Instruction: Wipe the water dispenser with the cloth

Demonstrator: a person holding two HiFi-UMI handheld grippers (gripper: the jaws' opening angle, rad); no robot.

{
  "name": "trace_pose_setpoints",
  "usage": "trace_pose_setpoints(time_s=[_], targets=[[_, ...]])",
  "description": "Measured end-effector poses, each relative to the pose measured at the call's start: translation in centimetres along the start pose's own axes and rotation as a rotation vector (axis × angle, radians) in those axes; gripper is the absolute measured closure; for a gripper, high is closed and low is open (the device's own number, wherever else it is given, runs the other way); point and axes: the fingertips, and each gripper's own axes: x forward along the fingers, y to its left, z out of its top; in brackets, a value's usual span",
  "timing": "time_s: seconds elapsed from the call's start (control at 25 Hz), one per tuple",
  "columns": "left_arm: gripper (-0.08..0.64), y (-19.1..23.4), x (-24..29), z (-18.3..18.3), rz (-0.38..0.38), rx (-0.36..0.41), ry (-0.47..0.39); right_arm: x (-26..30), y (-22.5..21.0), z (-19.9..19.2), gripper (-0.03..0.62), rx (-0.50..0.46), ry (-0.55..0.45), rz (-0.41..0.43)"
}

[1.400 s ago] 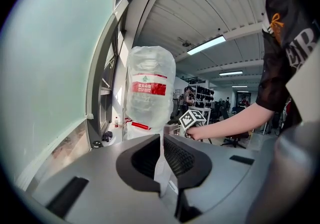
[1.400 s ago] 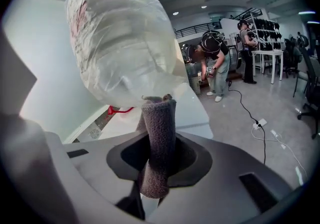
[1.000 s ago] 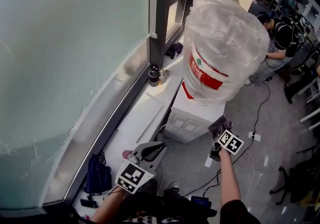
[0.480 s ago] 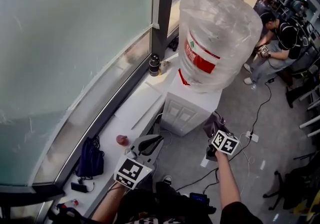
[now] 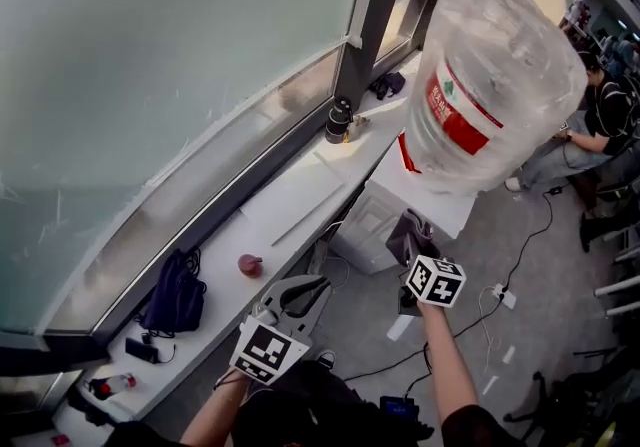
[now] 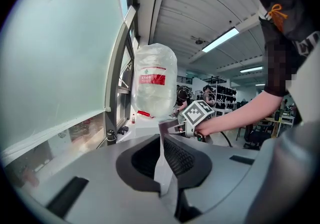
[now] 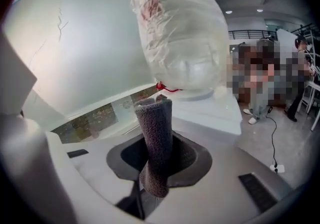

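Pinching the grey cloth [image 7: 155, 140] between its two fingers, your right gripper [image 5: 409, 238] is held up in front of the water dispenser [image 5: 372, 223]. The cloth is clamped low down, and a folded length of it stands upright past the fingertips, pointing toward the white top of the dispenser and the big plastic-wrapped bottle [image 5: 492, 85] seated on it. From the head view the cloth sits just beside the front of the white cabinet, under the edge of its top; you cannot tell from any view whether it touches the surface. Your left gripper [image 5: 312, 290] hangs lower and to the left, well apart from the dispenser, aimed up toward it. Its fingers are pressed together with nothing between them. The dispenser stands against the white window ledge [image 5: 290, 207], where a small red thing [image 5: 249, 263] lies and a dark bag [image 5: 172, 295] slumps farther along.
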Motion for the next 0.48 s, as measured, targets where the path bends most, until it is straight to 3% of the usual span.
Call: trace_pose_setpoints(time_s=[0.28,0.48], targets=[[0.529,2.1,0.3,-5.3,-0.004,-0.026,0.038,5.2,2.8,2.8,0.489,-0.220,-0.031,-0.039],[0.529,2.6,1.1,-8.0,-0.033,-0.060,0.047,8.0,3.3,2.6,0.488,-0.315,-0.030,-0.103]])
